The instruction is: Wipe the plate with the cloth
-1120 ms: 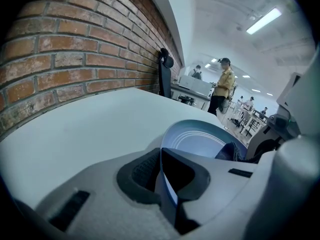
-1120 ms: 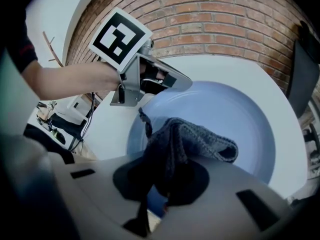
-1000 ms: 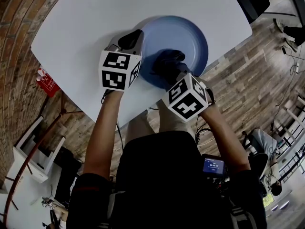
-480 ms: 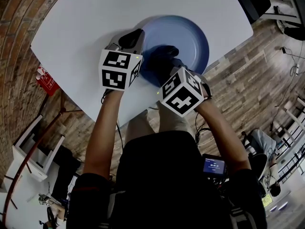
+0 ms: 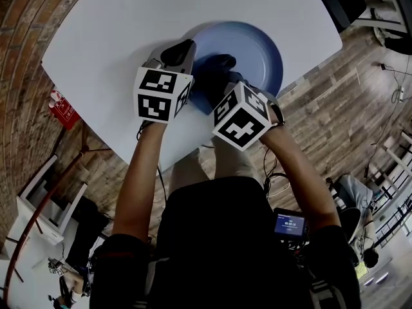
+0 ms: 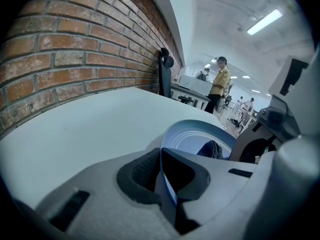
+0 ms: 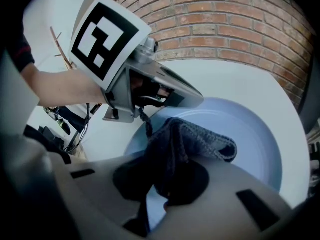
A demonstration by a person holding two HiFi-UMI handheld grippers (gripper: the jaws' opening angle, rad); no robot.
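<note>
round blue plate (image 5: 257,47) sits near the white table's (image 5: 116,24) right edge, bare room far left. left gripper (image 6: 161,171) pinches its left rim; right gripper (image 7: 162,184) clamps the dark grey cloth (image 7: 192,136) on it, jaw tips hidden in folds.

A white table (image 5: 129,31) sits before me, a brick wall (image 6: 75,49) along its left. A red sign (image 5: 62,108) shows near the wall. Wood-plank floor (image 5: 335,108) spreads to my right. Far off, 1 person in a yellow top (image 6: 219,84) stands under a ceiling light strip (image 6: 263,21).
</note>
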